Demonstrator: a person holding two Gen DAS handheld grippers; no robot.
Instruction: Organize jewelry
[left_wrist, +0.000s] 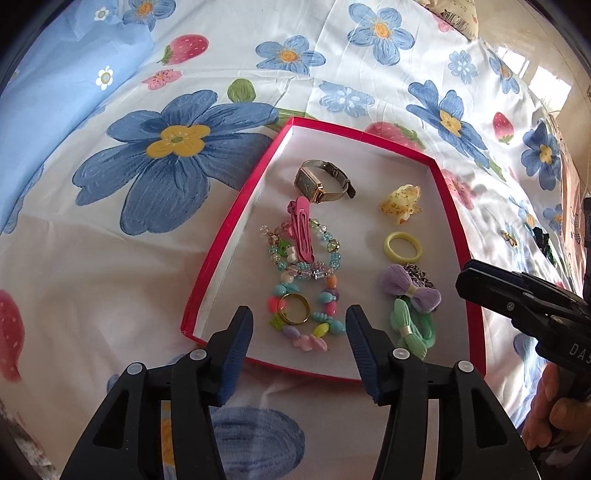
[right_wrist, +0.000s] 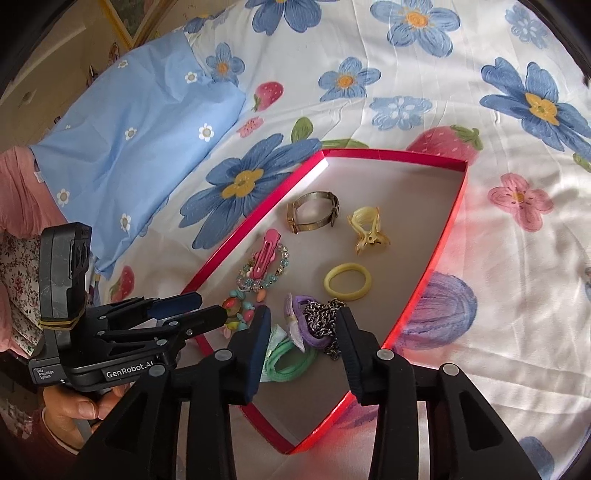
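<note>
Both claws are hanging open and empty over the red tray (left_wrist: 236, 206), the left gripper (left_wrist: 299, 332) above the gold ring (left_wrist: 294, 308), the right gripper (right_wrist: 303, 328) straddling the metal chain (right_wrist: 320, 318) (limp, slippery — I'd be pinching its bunched middle).

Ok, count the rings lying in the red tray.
2. A gold ring lies inside the pastel bead bracelet near the left gripper; a yellow ring lies between the claw clip and purple bow. Others may be hidden.
</note>
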